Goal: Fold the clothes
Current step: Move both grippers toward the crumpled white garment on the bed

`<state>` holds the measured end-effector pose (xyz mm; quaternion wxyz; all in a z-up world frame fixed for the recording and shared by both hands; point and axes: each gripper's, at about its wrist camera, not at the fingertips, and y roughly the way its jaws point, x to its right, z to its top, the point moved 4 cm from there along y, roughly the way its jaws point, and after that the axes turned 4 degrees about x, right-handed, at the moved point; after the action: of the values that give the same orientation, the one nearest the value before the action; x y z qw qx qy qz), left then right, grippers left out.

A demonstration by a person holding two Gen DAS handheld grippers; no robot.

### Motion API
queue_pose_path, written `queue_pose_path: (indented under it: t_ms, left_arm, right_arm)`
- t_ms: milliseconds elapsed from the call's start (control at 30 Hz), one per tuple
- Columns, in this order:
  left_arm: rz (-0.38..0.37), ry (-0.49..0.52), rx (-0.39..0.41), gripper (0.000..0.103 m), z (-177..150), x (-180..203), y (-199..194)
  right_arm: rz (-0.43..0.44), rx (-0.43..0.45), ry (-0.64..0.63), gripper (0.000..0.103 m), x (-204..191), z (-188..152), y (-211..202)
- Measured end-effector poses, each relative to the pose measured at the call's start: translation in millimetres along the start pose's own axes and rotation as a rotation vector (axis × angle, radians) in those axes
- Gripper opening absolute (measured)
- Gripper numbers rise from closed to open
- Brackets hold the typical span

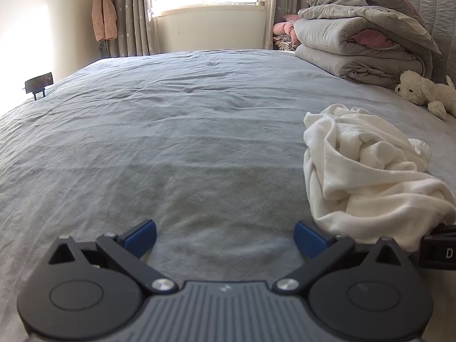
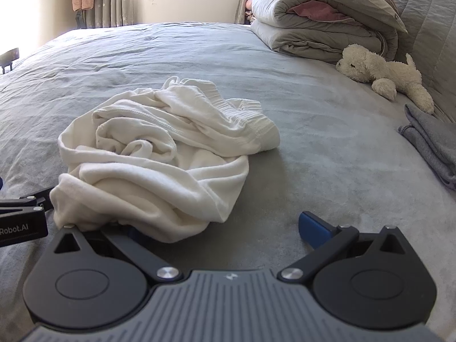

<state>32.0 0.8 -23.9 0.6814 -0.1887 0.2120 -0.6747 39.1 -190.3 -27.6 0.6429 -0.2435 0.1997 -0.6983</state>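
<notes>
A crumpled white garment (image 2: 159,154) lies in a heap on the grey bed sheet (image 2: 327,154). In the left wrist view the same white garment (image 1: 367,176) sits to the right. My left gripper (image 1: 225,236) is open above bare sheet, its right blue pad close to the heap's near edge. My right gripper (image 2: 219,230) is open wide; its right blue pad (image 2: 313,228) is over the sheet and its left pad is hidden under the heap's near hem. The left gripper's black body (image 2: 22,216) shows at the left edge of the right wrist view.
Folded grey quilts (image 1: 359,40) are stacked at the headboard end, with a white plush dog (image 2: 384,71) in front of them. A folded grey garment (image 2: 433,142) lies at the right edge of the bed. A window and curtains (image 1: 128,11) stand beyond the bed.
</notes>
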Motion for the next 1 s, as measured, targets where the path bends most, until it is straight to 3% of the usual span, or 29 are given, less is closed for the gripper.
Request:
queue_pose_path:
  t_ms: [267,533,767,1000]
  left_arm:
    - [-0.004,0.035,-0.012,0.103,2,0,-1]
    - [-0.035,0.060,-0.055,0.103,13,-3,-6]
    - [-0.125,0.102,-0.017,0.103,26,9,-29]
    - [-0.116,0.168,0.005,0.103,35,14,-34]
  right_arm:
    - [0.017,-0.042,-0.070,0.103,-4,1,-10]
    - [0.014,-0.081,-0.045,0.103,-1,6,-16]
    - [0.017,-0.098,-0.010,0.103,2,10,-18]
    - [0.010,-0.093,-0.049,0.103,0,14,-23]
